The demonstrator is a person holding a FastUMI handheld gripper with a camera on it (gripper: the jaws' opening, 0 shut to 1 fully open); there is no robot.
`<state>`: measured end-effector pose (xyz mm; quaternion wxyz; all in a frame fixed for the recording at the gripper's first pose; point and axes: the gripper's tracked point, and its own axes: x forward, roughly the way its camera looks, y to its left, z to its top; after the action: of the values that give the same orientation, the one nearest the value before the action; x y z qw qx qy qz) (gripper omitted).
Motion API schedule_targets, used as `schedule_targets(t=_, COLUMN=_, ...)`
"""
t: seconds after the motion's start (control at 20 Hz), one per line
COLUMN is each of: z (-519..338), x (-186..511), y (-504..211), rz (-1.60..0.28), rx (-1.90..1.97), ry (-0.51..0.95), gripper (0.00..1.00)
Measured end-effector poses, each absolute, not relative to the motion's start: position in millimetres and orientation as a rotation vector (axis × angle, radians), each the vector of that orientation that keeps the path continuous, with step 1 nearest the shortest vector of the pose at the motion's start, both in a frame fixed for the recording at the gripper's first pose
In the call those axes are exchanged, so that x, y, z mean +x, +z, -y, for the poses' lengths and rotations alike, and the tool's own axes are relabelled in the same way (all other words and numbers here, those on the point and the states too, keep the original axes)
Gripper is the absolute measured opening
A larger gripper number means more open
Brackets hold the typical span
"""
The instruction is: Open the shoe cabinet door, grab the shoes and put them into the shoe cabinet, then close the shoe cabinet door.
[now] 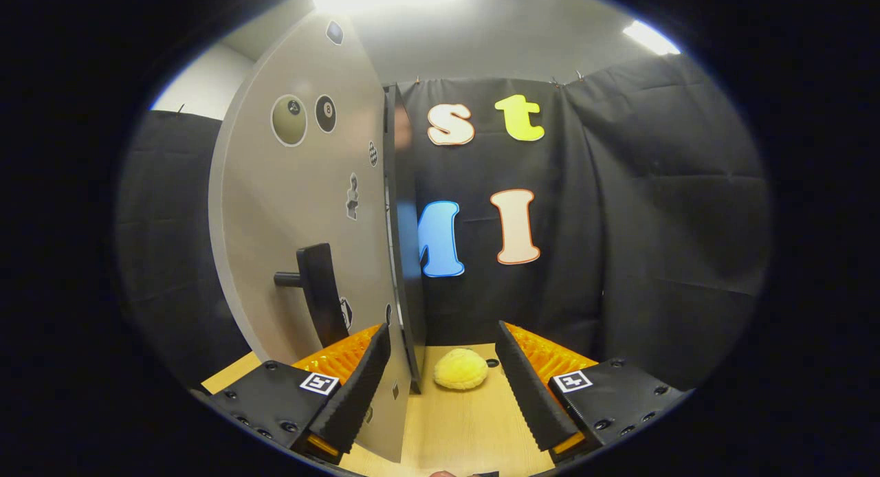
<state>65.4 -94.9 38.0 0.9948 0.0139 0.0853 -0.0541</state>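
Note:
The grey shoe cabinet door (295, 209) stands close in front of me on the left, seen at a steep angle, with several stickers on it. Its black handle (317, 288) sticks out just above my left finger (357, 387). The door's dark edge (407, 271) runs down into the gap between my fingers, right beside the left one. My gripper (441, 331) is open, and neither finger presses on anything. A yellow fluffy shoe (460, 368) lies on the wooden table (460, 429) just beyond the fingers, right of the door's edge. The cabinet's inside is hidden.
Black cloth walls close off the booth behind and to the right. A small black dot-like thing (492, 362) sits on the table beside the shoe. Bare tabletop stretches between my fingers, from them to the shoe.

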Motion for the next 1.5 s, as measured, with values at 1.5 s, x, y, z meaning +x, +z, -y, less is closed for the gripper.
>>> schedule_targets(t=1.5, z=-177.4, x=143.1, y=42.9, rz=-0.125, rx=0.015, ry=0.12, gripper=0.97)
